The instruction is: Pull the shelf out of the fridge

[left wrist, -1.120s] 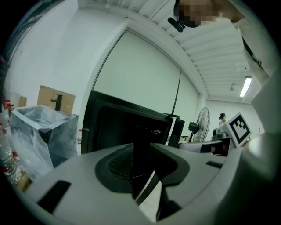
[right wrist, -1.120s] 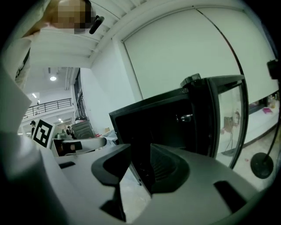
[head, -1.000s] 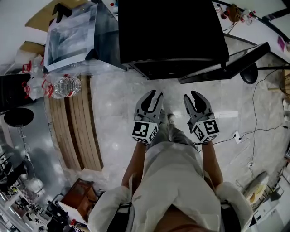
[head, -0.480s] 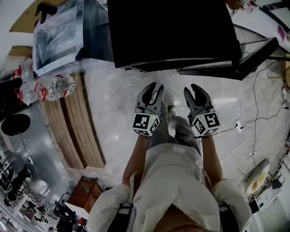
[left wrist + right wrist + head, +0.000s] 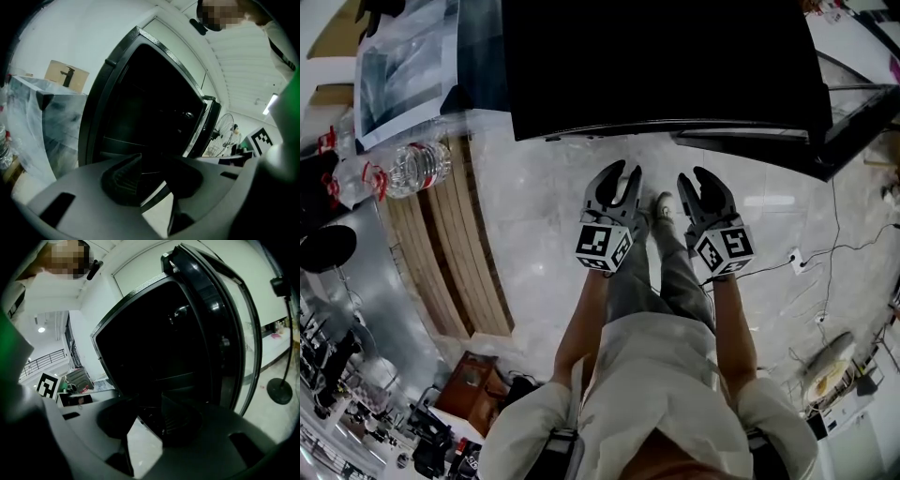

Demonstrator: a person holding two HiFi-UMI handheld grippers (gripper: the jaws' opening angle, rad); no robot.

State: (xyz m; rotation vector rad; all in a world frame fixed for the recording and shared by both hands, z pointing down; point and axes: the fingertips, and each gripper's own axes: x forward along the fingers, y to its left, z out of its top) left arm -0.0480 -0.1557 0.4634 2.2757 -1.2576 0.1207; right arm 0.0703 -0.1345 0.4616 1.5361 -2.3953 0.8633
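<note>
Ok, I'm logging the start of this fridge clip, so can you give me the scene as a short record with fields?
fridge: black, straight ahead, inside too dark to pick out the shelf
fridge door: swung open on the right
left gripper: short of the fridge, jaws opening, nothing between them
right gripper: beside it, jaws opening, nothing between them
contact: none yet

light: bright, even | fridge (image 5: 656, 66) interior: black, underexposed | floor (image 5: 544, 216): glare patches | edges: fisheye-bent, vignetted

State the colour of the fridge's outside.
Black; the fridge shows best in the head view.
</note>
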